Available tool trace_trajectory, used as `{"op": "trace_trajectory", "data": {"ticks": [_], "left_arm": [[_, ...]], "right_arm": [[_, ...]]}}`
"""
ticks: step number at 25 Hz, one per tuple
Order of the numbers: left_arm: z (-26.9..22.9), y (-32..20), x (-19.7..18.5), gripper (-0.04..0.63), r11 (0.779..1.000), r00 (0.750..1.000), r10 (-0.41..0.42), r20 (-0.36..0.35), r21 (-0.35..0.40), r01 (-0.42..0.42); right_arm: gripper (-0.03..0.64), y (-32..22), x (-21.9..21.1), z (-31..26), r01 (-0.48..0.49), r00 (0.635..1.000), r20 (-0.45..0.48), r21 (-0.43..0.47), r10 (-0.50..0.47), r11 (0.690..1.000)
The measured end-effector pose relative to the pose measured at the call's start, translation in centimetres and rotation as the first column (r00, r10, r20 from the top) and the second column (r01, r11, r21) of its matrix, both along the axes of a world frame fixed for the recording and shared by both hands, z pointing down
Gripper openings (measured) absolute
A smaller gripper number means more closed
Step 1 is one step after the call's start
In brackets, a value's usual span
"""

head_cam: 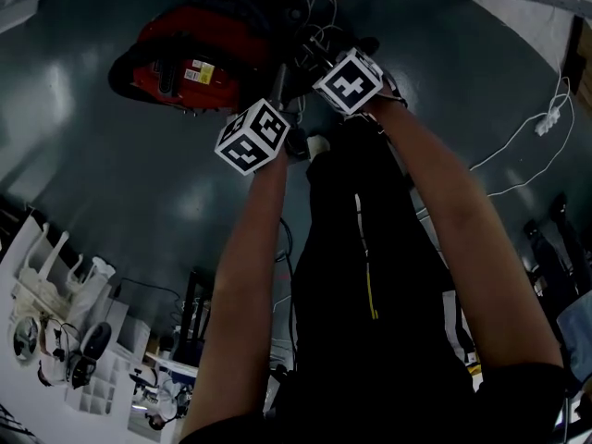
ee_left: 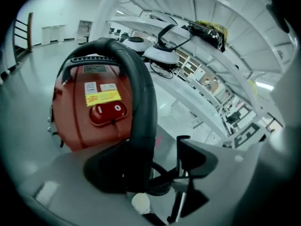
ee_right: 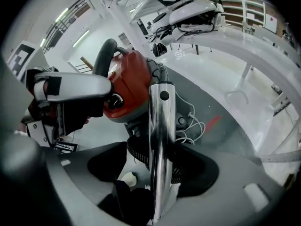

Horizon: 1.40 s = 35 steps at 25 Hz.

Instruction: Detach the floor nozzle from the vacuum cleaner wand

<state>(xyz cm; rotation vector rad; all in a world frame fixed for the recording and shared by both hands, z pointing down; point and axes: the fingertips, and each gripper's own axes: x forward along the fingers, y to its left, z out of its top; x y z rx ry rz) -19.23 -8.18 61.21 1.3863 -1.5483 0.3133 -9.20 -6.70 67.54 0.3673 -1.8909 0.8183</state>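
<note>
Right gripper view, grasp step: right tool (ee_right: 153, 171) spread astride wand (ee_right: 160, 121), left tool (ee_left: 155, 168) spread astride black hose (ee_left: 143, 102) beside vacuum cleaner (ee_left: 94, 121); I'd clamp next.

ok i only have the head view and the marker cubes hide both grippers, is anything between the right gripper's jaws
Observer: Yes, the chrome wand stands between the jaws of the right gripper. The jaws are open and the pads are not pressing on it.
Operator: and the left one
Observer: The left gripper is open too. A black curved tube runs between its jaws, close to one pad, with a clear gap to the other.
Operator: what's right behind the wand
Observer: A ribbed black hose crosses just behind it, with the red vacuum cleaner beyond.
</note>
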Motion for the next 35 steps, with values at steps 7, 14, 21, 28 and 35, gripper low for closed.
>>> {"op": "trace_trajectory", "data": {"ticks": [7,14,21,28,35], "left_arm": [[0.6,3.9,2.5,0.340,0.997,0.994,0.047,-0.104,-0.055,-0.053],[-1.2,5.5,4.3,0.166,0.987,0.962,0.149,-0.228,-0.024,-0.159],[-5.1,7.1,2.9,0.011,0.969,0.954,0.244,-0.177,0.075,-0.234],[-8.0,8.0,1.6,0.010,0.944,0.946,0.305,-0.111,0.163,-0.286],[-12.6,10.8,2.9,0.009,0.905,0.923,0.383,-0.036,0.215,-0.367]], "right_arm": [[0.333,2.0,2.0,-0.6,-0.055,0.998,-0.014,0.023,0.055,0.998],[0.280,3.1,3.9,-1.9,-0.123,0.992,-0.015,0.115,0.125,0.986],[0.100,4.0,3.4,-5.9,-0.228,0.974,0.038,0.231,0.225,0.946],[-0.002,4.7,2.4,-10.3,-0.375,0.927,0.122,0.283,0.354,0.883],[-0.003,7.9,2.8,-16.8,-0.475,0.880,0.199,0.320,0.432,0.820]]}}
